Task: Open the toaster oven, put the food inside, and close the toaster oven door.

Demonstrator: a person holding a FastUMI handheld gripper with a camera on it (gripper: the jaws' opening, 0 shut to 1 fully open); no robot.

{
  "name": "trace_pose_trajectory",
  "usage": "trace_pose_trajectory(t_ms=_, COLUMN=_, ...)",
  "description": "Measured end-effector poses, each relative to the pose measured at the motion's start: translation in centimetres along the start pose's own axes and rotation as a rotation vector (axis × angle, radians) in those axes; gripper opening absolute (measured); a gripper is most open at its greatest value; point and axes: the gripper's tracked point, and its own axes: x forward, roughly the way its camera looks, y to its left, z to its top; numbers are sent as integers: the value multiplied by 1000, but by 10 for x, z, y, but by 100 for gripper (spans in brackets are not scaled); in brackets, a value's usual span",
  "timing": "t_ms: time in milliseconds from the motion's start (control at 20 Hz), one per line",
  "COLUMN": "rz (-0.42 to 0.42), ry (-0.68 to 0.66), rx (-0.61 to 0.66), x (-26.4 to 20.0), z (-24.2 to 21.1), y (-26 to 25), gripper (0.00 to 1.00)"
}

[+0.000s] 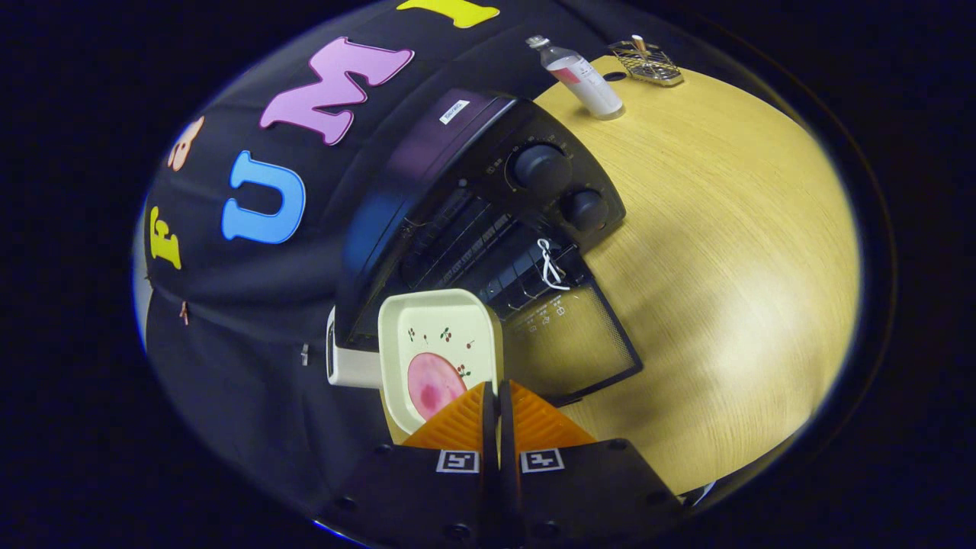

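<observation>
The black toaster oven (450, 160) stands on the wooden table with its glass door (579, 343) swung down and open, and the wire rack inside (457, 244) shows. My gripper (492, 389) is shut on the near rim of a cream square plate (442, 328), both fingers pinching its edge. A round pink slice of food (428, 385) lies on the plate just ahead of the fingers. The plate hangs in front of the oven's opening, beside the open door.
Two dark knobs (543, 169) sit on the oven's control panel. A white cord (549, 263) hangs at the door's hinge side. A white block (352, 366) shows beside the plate. Beyond the oven, a plastic bottle (583, 76) and a small wire rack (648, 62) stand on the table (724, 229).
</observation>
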Motion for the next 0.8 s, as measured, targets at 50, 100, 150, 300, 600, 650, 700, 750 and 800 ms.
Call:
trace_pose_trajectory(t_ms=50, rz=-19, ry=-13, rx=19, x=5, z=0, y=0, gripper=5)
trace_pose_trajectory(t_ms=100, rz=-35, ry=-26, rx=43, x=11, z=1, y=2, gripper=5)
trace_pose_trajectory(t_ms=150, rz=-47, ry=-37, rx=71, x=18, z=0, y=2, gripper=6)
trace_pose_trajectory(t_ms=300, rz=-72, ry=-75, rx=170, x=36, z=0, y=10, gripper=5)
trace_pose_trajectory(t_ms=600, rz=-118, ry=-180, rx=338, x=66, z=12, y=24, gripper=5)
trace_pose_trajectory(t_ms=650, rz=-130, ry=-198, rx=374, x=70, z=14, y=23, gripper=5)
trace_pose_trajectory(t_ms=700, rz=-138, ry=-216, rx=408, x=74, z=18, y=23, gripper=6)
trace_pose_trajectory(t_ms=750, rz=-150, ry=-235, rx=440, x=77, z=20, y=23, gripper=6)
trace_pose_trajectory(t_ms=800, rz=-159, ry=-257, rx=473, x=80, z=25, y=23, gripper=6)
